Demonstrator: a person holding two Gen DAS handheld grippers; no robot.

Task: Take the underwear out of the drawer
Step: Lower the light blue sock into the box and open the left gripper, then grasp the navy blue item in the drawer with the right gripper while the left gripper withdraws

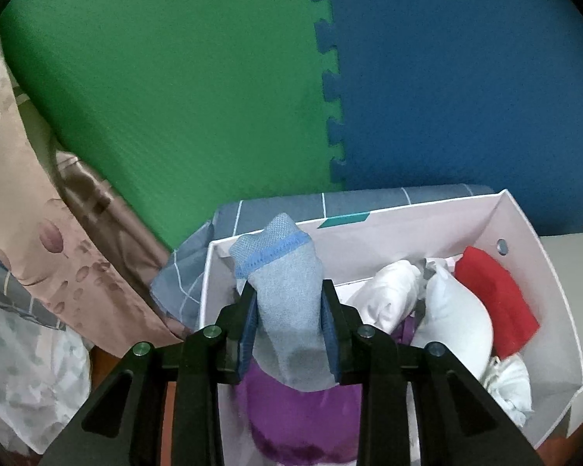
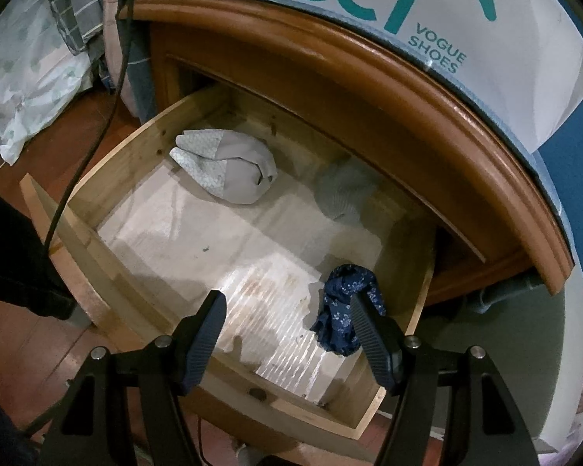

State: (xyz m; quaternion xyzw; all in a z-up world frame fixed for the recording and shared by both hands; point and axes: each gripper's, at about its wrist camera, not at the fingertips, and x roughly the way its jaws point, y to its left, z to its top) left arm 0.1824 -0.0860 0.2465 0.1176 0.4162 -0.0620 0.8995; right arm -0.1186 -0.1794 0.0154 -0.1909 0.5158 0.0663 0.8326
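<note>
This looks like a home bedroom. A pulled-out wooden drawer (image 2: 144, 178) in the centre holds rolled underwear (image 2: 229, 171); bedding (image 1: 23, 310) bunches at the left edge; green and blue foam mats (image 1: 175, 77) fill the upper frame above a shoe box (image 1: 524, 233) of clothes.

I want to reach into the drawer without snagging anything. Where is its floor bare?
The drawer floor is bare across the middle and front left, between the grey bundle at the back and the dark blue floral piece at front right. A pale bundle sits back right. The open right tongs hover over the front.
</note>
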